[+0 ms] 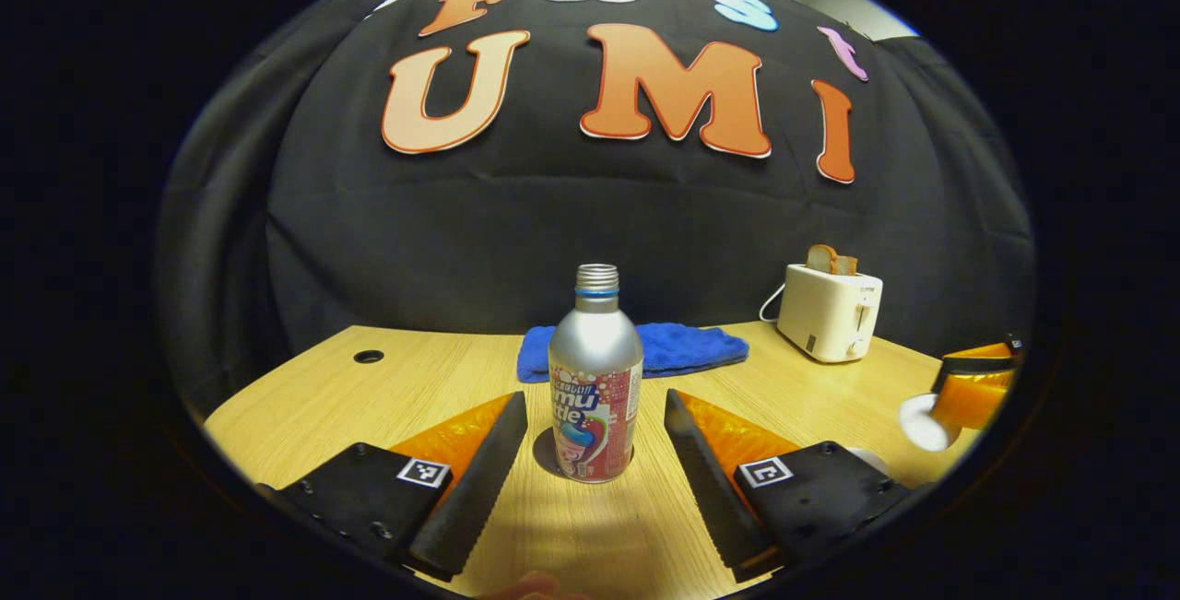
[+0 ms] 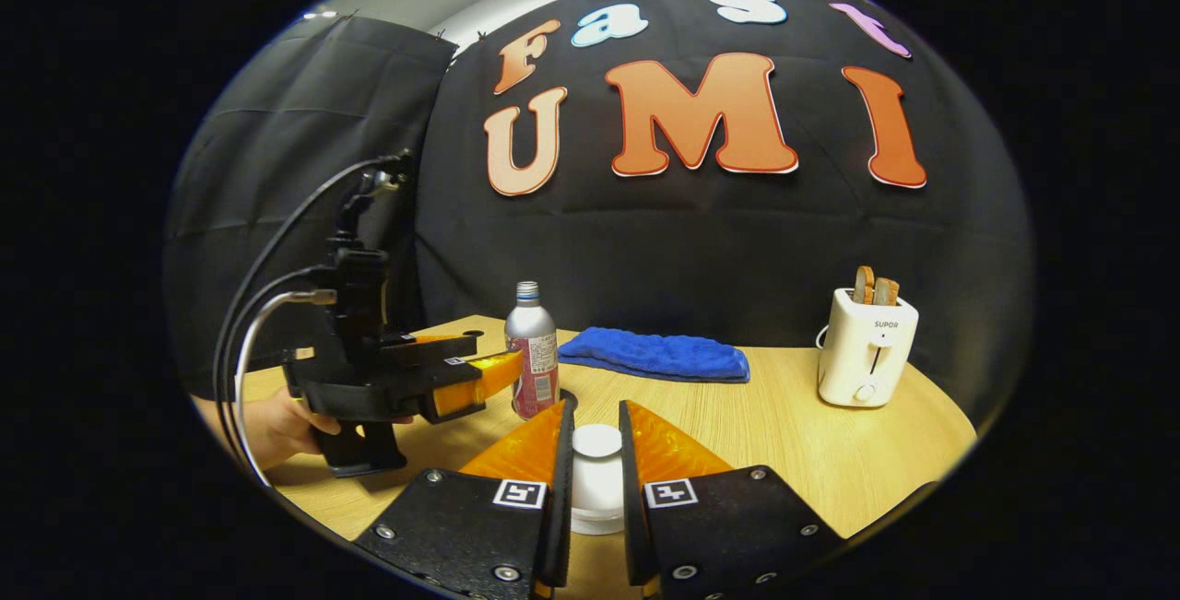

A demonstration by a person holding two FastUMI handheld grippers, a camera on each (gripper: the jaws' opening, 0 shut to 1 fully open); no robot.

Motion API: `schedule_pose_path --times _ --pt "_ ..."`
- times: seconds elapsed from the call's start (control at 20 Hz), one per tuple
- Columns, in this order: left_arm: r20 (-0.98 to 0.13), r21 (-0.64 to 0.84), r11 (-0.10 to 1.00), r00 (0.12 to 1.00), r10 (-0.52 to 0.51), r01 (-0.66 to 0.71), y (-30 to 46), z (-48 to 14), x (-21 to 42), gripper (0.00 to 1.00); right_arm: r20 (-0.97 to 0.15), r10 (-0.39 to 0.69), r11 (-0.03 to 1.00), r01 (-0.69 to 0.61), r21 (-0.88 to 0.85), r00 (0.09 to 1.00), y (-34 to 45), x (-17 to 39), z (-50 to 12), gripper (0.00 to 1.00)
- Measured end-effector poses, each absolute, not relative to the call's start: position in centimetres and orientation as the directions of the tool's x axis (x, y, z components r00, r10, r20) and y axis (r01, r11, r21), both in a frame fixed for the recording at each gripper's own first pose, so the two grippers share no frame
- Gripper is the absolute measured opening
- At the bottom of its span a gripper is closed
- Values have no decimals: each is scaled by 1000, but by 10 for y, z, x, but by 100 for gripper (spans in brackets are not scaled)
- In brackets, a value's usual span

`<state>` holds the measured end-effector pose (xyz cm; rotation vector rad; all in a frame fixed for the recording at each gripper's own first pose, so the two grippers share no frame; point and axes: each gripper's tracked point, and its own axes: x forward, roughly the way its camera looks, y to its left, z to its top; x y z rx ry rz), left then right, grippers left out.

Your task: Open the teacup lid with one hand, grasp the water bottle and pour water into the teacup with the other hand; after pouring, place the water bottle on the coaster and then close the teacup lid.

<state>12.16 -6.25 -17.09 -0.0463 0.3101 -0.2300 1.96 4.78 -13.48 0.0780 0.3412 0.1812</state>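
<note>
Water bottle [image 1: 595, 379]: silver, uncapped, upright on dark coaster [image 1: 546, 454].
Left gripper [image 1: 595, 452]: apart, flanking bottle.
Right gripper [image 2: 595, 452]: clamped on white teacup lid [image 2: 596, 476].

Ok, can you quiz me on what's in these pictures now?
1. True or false: the water bottle stands upright on the coaster.
2. What lies behind the bottle? A. a blue towel B. a red plate C. a green bowl
3. Fill in: the fingers of the right gripper are shut on the white ____.
Key: 1 true; 2 A; 3 teacup lid.
</note>
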Motion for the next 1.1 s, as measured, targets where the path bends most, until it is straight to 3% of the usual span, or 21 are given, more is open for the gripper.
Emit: schedule_pose_path --times 0.5,0.55,0.8,0.95,1.1 --pt "-179 -26 974 958 -224 223 -55 -118 83 98 -352 183 981 -149 122 918 55 28 -163 25" --pt "-173 -11 975 960 -219 221 -55 -116 80 94 -360 187 980 -148 133 914 56 28 -168 25" --pt "-151 -8 977 966 -210 211 -55 -111 68 100 -401 173 982 -129 136 900 57 27 -192 25" --pt "-144 -14 980 969 -200 200 -53 -110 63 94 -408 167 983 -120 139 897 57 27 -199 25" --pt "-140 -6 983 974 -181 182 -46 -109 60 98 -418 151 986 -110 121 896 54 28 -207 24"
